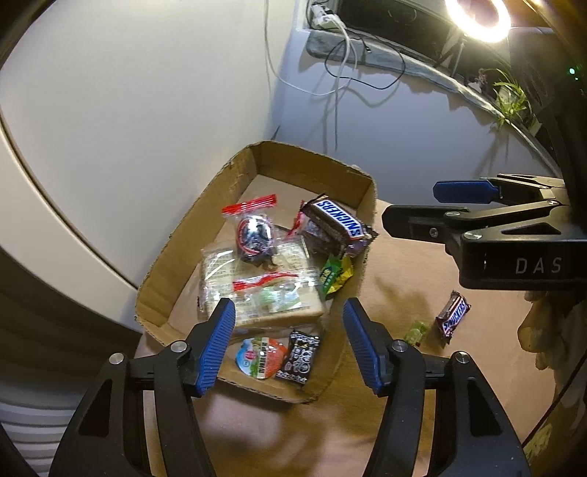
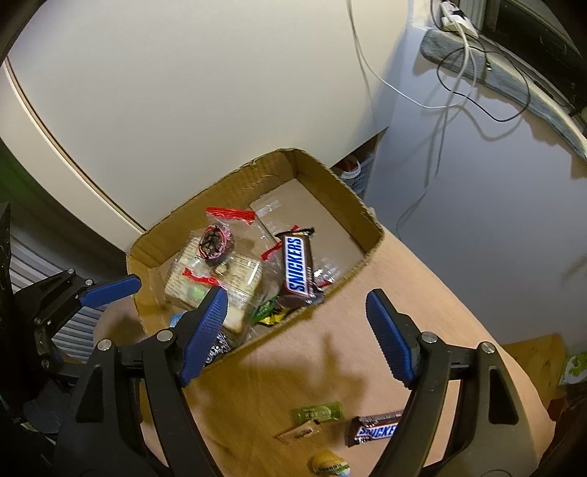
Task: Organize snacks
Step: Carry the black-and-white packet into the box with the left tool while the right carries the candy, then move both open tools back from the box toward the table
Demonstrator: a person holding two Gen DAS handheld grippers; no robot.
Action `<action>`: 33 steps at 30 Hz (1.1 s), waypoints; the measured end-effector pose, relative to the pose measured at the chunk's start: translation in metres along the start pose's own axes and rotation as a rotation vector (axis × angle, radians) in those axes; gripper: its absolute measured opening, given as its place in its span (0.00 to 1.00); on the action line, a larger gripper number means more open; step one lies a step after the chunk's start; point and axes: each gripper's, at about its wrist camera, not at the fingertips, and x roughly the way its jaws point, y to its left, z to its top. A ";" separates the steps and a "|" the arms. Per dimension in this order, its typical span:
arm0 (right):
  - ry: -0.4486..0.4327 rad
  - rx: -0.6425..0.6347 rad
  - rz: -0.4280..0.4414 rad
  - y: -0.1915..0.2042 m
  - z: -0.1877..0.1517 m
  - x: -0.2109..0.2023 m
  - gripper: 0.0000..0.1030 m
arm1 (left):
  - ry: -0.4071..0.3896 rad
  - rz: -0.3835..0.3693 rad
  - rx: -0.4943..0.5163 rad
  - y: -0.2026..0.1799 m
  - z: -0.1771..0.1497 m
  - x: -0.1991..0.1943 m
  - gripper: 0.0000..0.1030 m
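A shallow cardboard box (image 1: 312,154) (image 2: 234,172) holds several snacks. Among them are a big Snickers bar (image 1: 337,224) (image 2: 297,264), a clear cracker pack (image 1: 256,293), red-zipped bags and a black packet (image 1: 299,357). My left gripper (image 1: 290,308) hovers open above the box's near end, with nothing between its pads. My right gripper (image 2: 297,297) (image 1: 407,205) hangs open and empty over the box's right wall. On the table lie a small Snickers (image 2: 376,429) (image 1: 453,317), a green packet (image 2: 317,412) (image 1: 416,332), a brown packet (image 2: 299,433) and a round yellow candy (image 2: 330,466).
The box sits at the table's far left corner, against a white curved wall (image 1: 128,110). Cables (image 1: 341,66) hang down the grey wall behind. A ring light (image 1: 477,18) glares at the top right. One blue finger (image 2: 110,291) of the left gripper shows left of the box.
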 end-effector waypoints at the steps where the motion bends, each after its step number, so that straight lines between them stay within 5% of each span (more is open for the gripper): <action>1: -0.001 0.007 -0.002 -0.003 -0.002 -0.002 0.78 | -0.002 -0.001 0.006 -0.002 0.000 -0.001 0.59; 14: -0.009 0.109 -0.042 -0.045 -0.044 -0.027 0.78 | 0.006 -0.032 0.061 -0.028 -0.004 -0.004 0.59; 33: 0.060 0.335 -0.074 -0.112 -0.149 -0.031 0.78 | 0.101 -0.132 0.131 -0.078 -0.047 0.013 0.59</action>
